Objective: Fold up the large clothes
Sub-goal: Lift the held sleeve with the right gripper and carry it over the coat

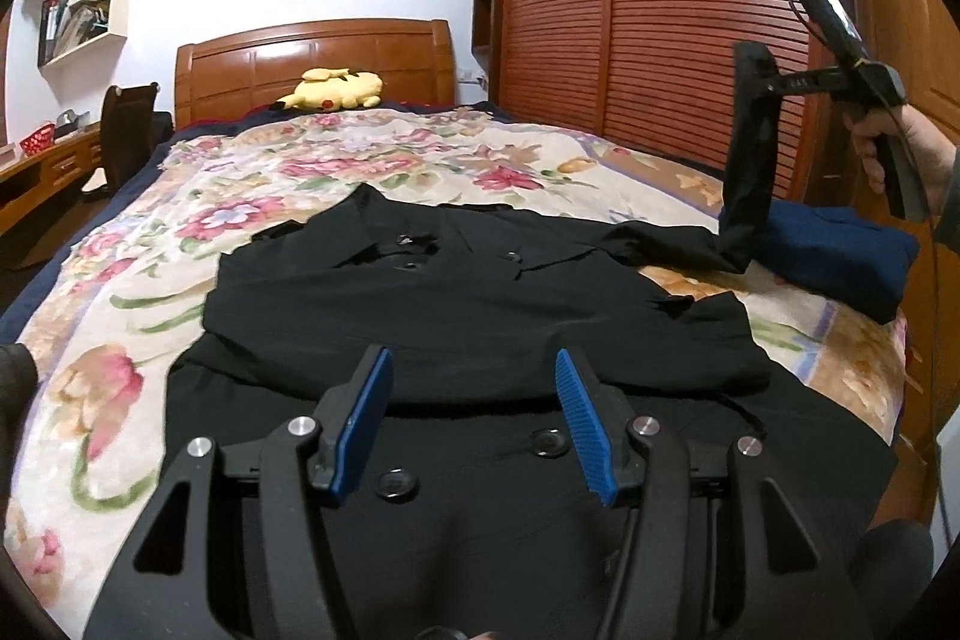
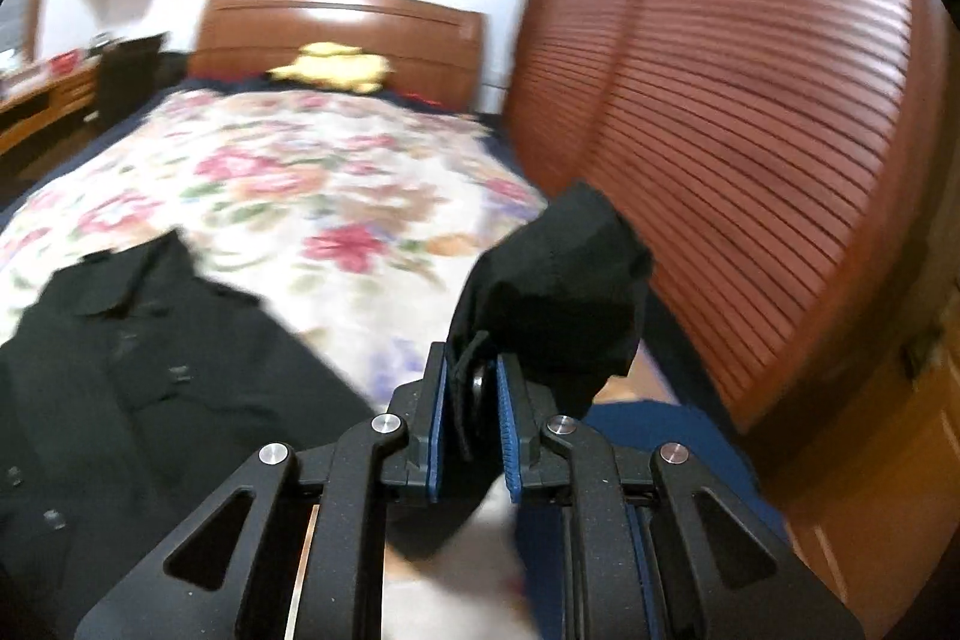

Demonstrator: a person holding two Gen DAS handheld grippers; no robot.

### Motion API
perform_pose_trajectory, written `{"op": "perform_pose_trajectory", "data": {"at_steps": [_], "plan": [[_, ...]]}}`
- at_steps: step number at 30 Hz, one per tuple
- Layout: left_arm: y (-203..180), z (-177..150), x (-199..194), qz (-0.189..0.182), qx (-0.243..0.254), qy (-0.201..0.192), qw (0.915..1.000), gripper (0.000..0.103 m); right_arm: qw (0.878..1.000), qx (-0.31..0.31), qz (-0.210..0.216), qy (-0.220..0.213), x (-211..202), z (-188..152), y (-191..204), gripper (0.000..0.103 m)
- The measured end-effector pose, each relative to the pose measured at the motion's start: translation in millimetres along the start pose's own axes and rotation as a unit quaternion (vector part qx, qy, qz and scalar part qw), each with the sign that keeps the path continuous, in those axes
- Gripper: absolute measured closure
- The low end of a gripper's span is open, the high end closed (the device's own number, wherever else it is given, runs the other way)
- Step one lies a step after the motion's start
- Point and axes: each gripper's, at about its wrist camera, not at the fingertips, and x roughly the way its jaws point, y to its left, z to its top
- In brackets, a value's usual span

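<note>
Coat, black and matte, spread front-up on bed with floral quilt, round dark buttons down the middle. Left tongs spread wide over the lower front, ribbed blue pads clear of the cloth. Right tongs pressed together on the cuff of the sleeve, lifted off the bed beside folded blue garment. Sleeve drawn into a narrow hanging strip. Slatted wooden wardrobe behind.

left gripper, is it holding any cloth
No, the left gripper hangs open over the black coat with nothing between its pads.
</note>
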Motion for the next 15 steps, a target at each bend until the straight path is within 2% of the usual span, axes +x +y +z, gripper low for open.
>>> {"op": "perform_pose_trajectory", "data": {"at_steps": [7,15], "plan": [[20,-3,-17,0.012,-0.015,-0.007,0.9998,0.047,0.996,-0.062,0.054,-0.025,-17,15,85,0.091],[40,-7,-33,0.024,-0.025,-0.017,0.9992,0.047,0.988,-0.096,0.1,-0.07,-56,40,152,0.091]]}}
